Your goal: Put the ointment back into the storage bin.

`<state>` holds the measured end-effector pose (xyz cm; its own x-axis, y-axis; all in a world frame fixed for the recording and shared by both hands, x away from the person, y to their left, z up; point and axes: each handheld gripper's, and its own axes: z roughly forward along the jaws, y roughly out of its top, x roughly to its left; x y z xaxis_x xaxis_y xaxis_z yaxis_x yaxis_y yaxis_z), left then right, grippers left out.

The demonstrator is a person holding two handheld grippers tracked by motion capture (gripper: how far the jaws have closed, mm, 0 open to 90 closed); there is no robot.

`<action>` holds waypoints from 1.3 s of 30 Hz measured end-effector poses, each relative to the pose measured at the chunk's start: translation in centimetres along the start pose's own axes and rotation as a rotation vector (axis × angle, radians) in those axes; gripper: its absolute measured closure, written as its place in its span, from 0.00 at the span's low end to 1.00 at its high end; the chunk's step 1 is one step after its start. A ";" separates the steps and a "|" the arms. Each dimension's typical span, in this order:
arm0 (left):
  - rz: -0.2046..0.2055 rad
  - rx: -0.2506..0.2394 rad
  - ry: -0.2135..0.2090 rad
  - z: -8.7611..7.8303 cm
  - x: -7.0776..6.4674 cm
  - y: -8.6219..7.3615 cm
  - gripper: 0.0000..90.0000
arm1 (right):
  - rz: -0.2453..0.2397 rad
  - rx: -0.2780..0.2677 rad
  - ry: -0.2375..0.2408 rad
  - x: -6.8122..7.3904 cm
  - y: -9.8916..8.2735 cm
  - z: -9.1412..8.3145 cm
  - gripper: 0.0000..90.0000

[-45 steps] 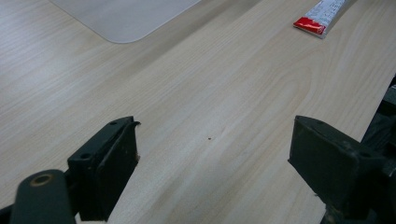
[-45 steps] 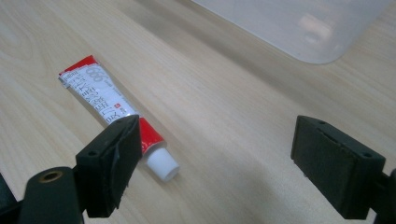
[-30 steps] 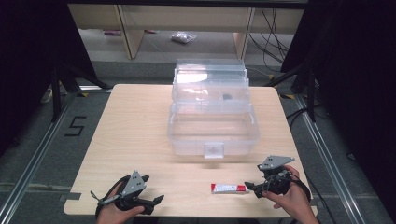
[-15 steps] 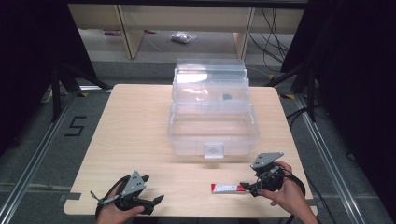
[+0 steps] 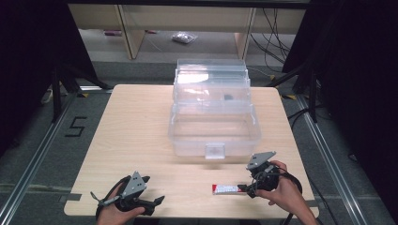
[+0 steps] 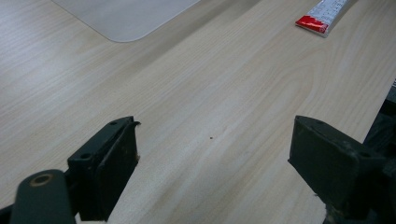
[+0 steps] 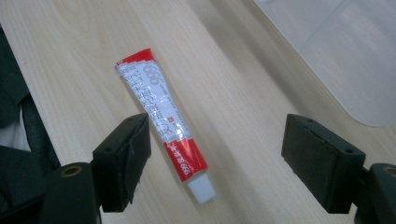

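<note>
1. Tube: small red-and-white squeezable tube with a white cap (image 7: 163, 126) lies flat on the light wooden worktop (image 5: 141, 140), near the front edge toward the front-right corner; also seen at (image 5: 227, 189) and (image 6: 323, 16).
2. Right gripper (image 7: 215, 154): jaws spread wide, nothing pinched; in its own view the tube sits just inside the left jaw, off-centre and skewed across the gap, cap end nearest the camera.
3. Risk: closing as-is, I judge one jaw would meet the tube first and push or spin it rather than pinch it; cause is the off-centre, diagonal lie.
4. Risk: thin, flat body hugging the wood; jaws coming in too high could skate over it, too low could jam on the worktop.
5. Risk: soft tube; a hard pinch mid-body may dent it or strain the cap; likely safer near the stiff crimped end.
6. Risk: close to the front edge; a nudge that way could send it off.
7. Left gripper (image 5: 157, 201): near the front-left corner, jaws spread, holding nothing, well apart from the tube.
8. Clear plastic lidded box, lid open (image 5: 213, 119), stands mid-worktop toward the back edge, well apart from the tube.
9. Look: red bands at both ends, white middle with red print, flattened crimp, no visible dents.
</note>
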<state>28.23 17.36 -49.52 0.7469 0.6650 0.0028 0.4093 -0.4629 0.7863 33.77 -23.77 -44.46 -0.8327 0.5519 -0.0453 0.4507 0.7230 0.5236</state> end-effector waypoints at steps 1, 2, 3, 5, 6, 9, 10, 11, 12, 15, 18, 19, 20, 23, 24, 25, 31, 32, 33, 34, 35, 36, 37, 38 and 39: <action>0.002 0.009 -0.011 -0.1 0.1 0.0 0.17 | 0.004 0.009 0.009 0.1 0.1 0.0 0.29; 0.002 0.008 -0.010 -0.1 0.0 0.0 0.17 | -0.005 0.020 0.006 0.2 0.3 0.0 0.30; -0.001 0.002 -0.011 -0.1 0.0 0.0 0.17 | -0.048 0.031 0.021 0.3 0.6 0.1 0.31; 0.005 0.010 -0.009 -0.1 0.1 0.0 0.17 | -0.081 0.052 0.036 0.3 0.8 0.1 0.31; -0.020 -0.013 -0.019 0.1 -0.1 0.0 0.17 | -0.090 0.062 0.038 0.4 1.0 0.2 0.33; -0.018 -0.013 -0.020 0.0 0.0 0.0 0.17 | -0.131 0.104 0.059 0.6 1.7 0.4 0.36; -0.018 -0.013 -0.019 0.0 0.0 0.0 0.17 | -0.125 0.121 0.060 0.8 1.9 0.5 0.37; -0.017 -0.024 -0.004 0.0 -0.1 0.0 0.17 | -0.157 0.141 0.076 0.8 2.1 0.9 0.41; -0.017 -0.024 -0.004 0.0 -0.1 0.0 0.17 | -0.157 0.141 0.076 0.8 2.1 0.9 0.41; -0.017 -0.023 -0.004 0.1 -0.1 0.0 0.17 | -0.179 0.176 0.085 1.2 2.5 1.4 0.46; -0.017 -0.023 -0.006 0.1 -0.1 0.0 0.17 | -0.210 0.207 0.099 1.3 2.8 2.0 0.48; -0.017 -0.023 -0.005 0.1 -0.1 0.0 0.17 | -0.209 0.225 0.108 1.4 2.8 2.1 0.49; -0.023 -0.027 -0.008 0.1 -0.1 0.0 0.17 | -0.212 0.232 0.108 1.4 2.9 2.3 0.50; -0.017 -0.023 -0.005 0.1 -0.1 0.0 0.17 | -0.244 0.260 0.113 1.5 3.1 2.7 0.53; -0.017 -0.023 -0.005 0.1 -0.1 0.0 0.17 | -0.254 0.279 0.111 1.6 3.3 2.9 0.56; -0.018 -0.023 -0.005 0.1 -0.1 0.0 0.17 | -0.254 0.279 0.111 1.6 3.3 2.9 0.56; -0.018 -0.029 -0.008 0.1 -0.1 0.0 0.17 | -0.297 0.339 0.095 2.1 3.7 3.6 0.61; -0.018 -0.029 -0.008 0.1 -0.1 0.0 0.17 | -0.305 0.351 0.097 2.1 3.8 3.8 0.64; -0.018 -0.028 -0.007 0.1 -0.1 0.0 0.17 | -0.309 0.353 0.096 2.2 3.9 4.0 0.64; -0.019 -0.029 -0.008 0.1 -0.1 0.0 0.17 | -0.301 0.364 0.098 2.2 4.0 4.0 0.65; -0.017 -0.028 -0.007 0.1 -0.1 0.0 0.17 | -0.301 0.367 0.103 2.2 4.0 4.1 0.65; -0.018 -0.029 -0.009 0.1 -0.1 0.0 0.17 | -0.281 0.377 0.096 2.4 4.1 4.1 0.66; -0.017 -0.028 -0.010 0.1 -0.1 0.0 0.17 | -0.310 0.377 0.106 2.3 4.2 4.4 0.67; -0.017 -0.028 -0.010 0.1 -0.1 0.0 0.17 | -0.310 0.377 0.106 2.3 4.2 4.4 0.67; -0.017 -0.028 -0.009 0.1 -0.1 0.0 0.17 | -0.316 0.378 0.108 2.1 4.2 4.6 0.67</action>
<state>28.21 17.26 -49.61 0.7446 0.6673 -0.0163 0.4072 -0.4348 0.8032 35.35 -17.66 -46.23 -0.9668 0.2499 -0.0536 0.2394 0.9588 0.1526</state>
